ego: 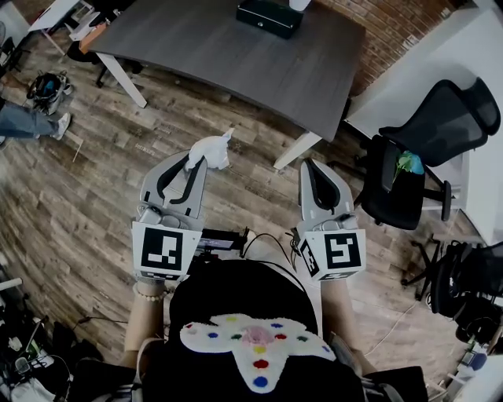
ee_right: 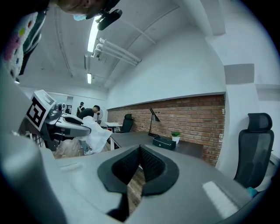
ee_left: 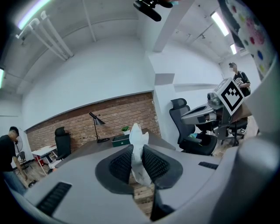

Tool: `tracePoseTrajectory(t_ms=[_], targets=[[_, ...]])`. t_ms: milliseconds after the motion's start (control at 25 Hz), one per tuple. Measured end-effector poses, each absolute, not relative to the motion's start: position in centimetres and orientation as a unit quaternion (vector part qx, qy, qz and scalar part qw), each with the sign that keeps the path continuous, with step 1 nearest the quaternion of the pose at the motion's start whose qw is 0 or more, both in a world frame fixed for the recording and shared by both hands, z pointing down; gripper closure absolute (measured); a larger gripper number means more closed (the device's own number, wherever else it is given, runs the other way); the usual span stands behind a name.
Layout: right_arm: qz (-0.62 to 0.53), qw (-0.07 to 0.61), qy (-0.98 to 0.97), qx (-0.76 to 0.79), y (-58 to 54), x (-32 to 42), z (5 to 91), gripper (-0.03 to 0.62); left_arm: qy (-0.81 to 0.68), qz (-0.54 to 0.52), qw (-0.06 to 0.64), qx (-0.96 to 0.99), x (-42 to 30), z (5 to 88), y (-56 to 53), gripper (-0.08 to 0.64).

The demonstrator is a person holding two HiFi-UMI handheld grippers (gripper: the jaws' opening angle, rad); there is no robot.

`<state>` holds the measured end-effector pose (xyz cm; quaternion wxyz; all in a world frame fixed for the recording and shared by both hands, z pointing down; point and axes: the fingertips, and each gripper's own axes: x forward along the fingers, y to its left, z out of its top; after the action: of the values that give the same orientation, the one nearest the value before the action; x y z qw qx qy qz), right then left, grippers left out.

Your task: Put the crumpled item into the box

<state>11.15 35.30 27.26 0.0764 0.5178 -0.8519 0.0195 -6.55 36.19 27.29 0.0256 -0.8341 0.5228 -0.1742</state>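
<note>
Closest in, at the bottom of the head view, is the person's dark top (ego: 236, 294) with a white patch (ego: 255, 349) dotted in several colours. Beneath everything runs the wood-plank floor (ego: 86, 204). Ahead stands a large grey table (ego: 228, 63) on white legs, and to its right a black mesh office chair (ego: 428, 145) sits beside a white desk (ego: 440, 55). Both tools are held out over the floor, short of the table, side by side and apart from each other. The left gripper (ego: 191, 166) is clamped on the crumpled white paper (ego: 212, 149). Its own view shows the ribbed black pads pressing the wad from both sides, with paper sticking out above and below them. The paper is thus in the air at the gripper's tip, near the table's front edge and well short of the box. The right gripper (ego: 311, 166) has its jaws pressed together with nothing between them. The dark box (ego: 269, 16) rests on the far part of the table, with a black desk lamp (ee_right: 153, 119) and a small potted plant (ee_right: 176, 136) near it by the brick wall (ee_right: 192, 118).
</note>
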Motion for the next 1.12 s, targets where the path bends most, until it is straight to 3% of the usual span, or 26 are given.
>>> tracePoseTrajectory(t_ms=[1120], targets=[[-0.004, 0.078, -0.847, 0.526, 34.8, 8.6, 26.9, 0.583, 0.527, -0.156, 0.034, -0.835, -9.9, 27.1, 35.7, 0.500]])
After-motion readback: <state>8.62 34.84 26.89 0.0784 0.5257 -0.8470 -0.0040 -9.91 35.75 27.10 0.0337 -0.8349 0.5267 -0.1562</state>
